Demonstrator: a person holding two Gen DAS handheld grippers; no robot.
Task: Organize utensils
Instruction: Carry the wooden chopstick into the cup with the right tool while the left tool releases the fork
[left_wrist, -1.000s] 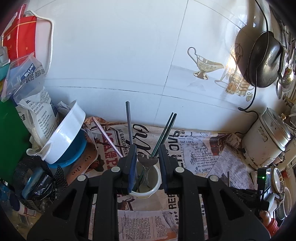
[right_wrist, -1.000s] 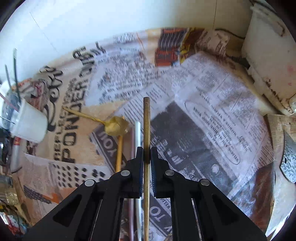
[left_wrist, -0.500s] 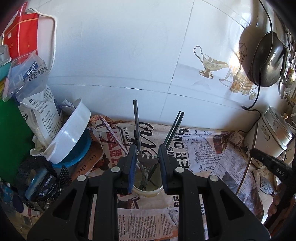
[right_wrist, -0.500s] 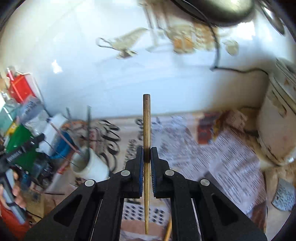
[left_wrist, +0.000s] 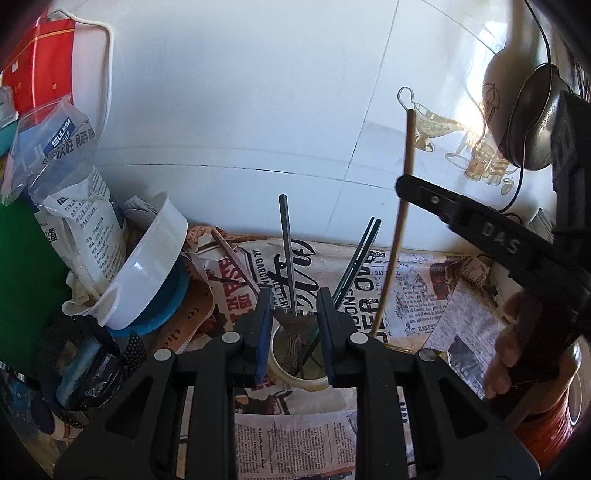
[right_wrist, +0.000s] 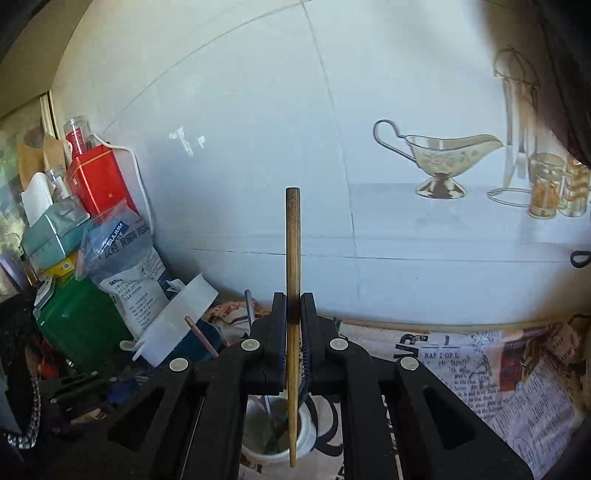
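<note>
Wooden chopstick (right_wrist: 293, 258), one item, clamped mid-length between the closed jaws of the right gripper (right_wrist: 293, 317); long axis near upright, thick blunt end high, tapered tip low, hanging just over the mouth of the white cup (right_wrist: 306, 435). Cup already stocked: fork (left_wrist: 295, 325), dark chopsticks (left_wrist: 360, 254), grey rod (left_wrist: 286, 243). Left gripper (left_wrist: 293, 332) closed on the cup's rim, steadying it on the newspaper (left_wrist: 424, 295). Step in hand: delivery into the cup. Next, by my reckoning: lower tip-first inside the rim, clear of the standing handles, then release.
</note>
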